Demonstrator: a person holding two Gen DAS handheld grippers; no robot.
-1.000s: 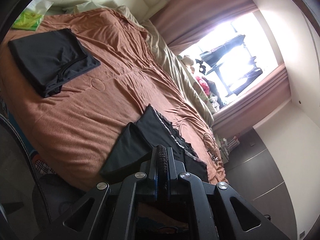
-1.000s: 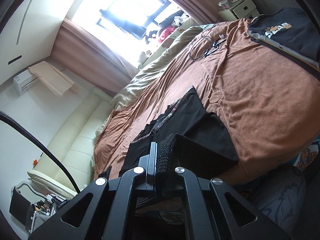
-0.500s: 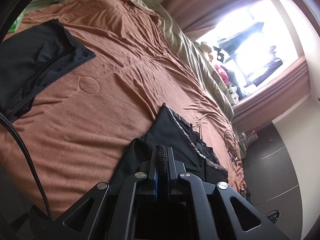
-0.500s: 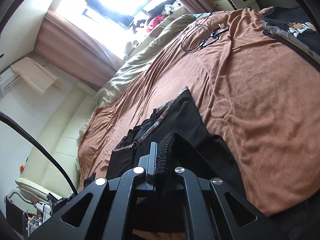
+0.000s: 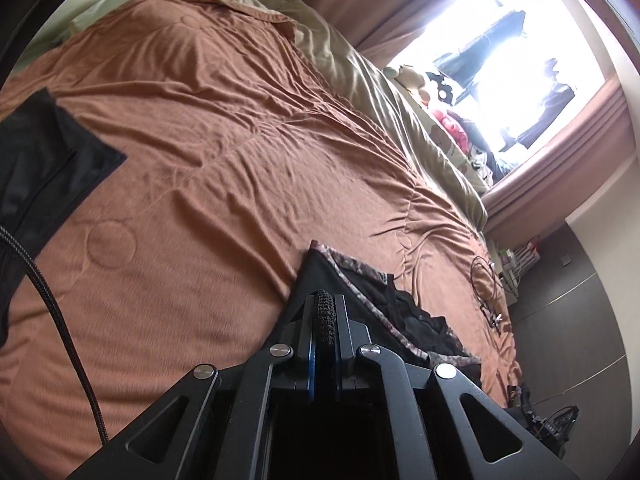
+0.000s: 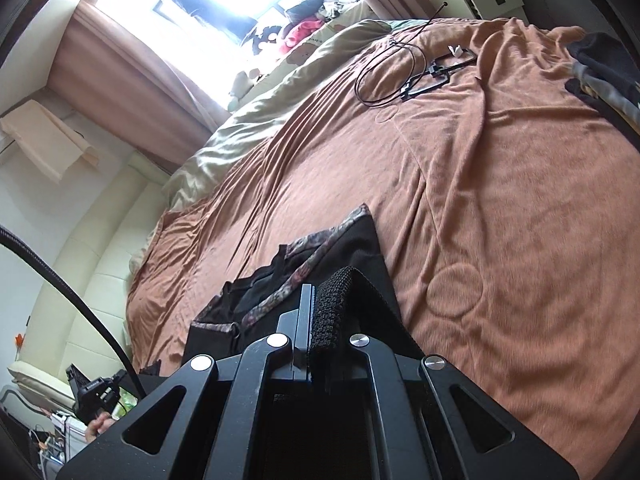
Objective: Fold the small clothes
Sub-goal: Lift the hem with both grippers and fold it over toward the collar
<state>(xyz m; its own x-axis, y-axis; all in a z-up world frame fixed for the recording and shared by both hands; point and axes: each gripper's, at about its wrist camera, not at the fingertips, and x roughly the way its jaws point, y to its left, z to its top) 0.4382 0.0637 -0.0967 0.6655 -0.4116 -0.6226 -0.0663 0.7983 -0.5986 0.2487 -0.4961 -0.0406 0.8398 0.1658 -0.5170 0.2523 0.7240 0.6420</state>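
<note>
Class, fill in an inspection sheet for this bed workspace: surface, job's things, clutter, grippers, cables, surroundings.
Surface: brown bedspread, wrinkled.
Job's things: black garment with patterned trim, lying on the bedspread's near part.
Clutter: folded black clothing; dark clothes pile; clips.
Grippers: left gripper and right gripper both shut on black garment's ribbed edge.
Cables: thin cord loop; braided cable.
Surroundings: bright window, curtains, beige duvet.

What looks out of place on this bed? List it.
A looped black cable with small clips lies loose on the brown bedspread, beyond the black shorts being folded. It is not clothing. Both tools, left and right, are clamped on the shorts' waistband.
</note>
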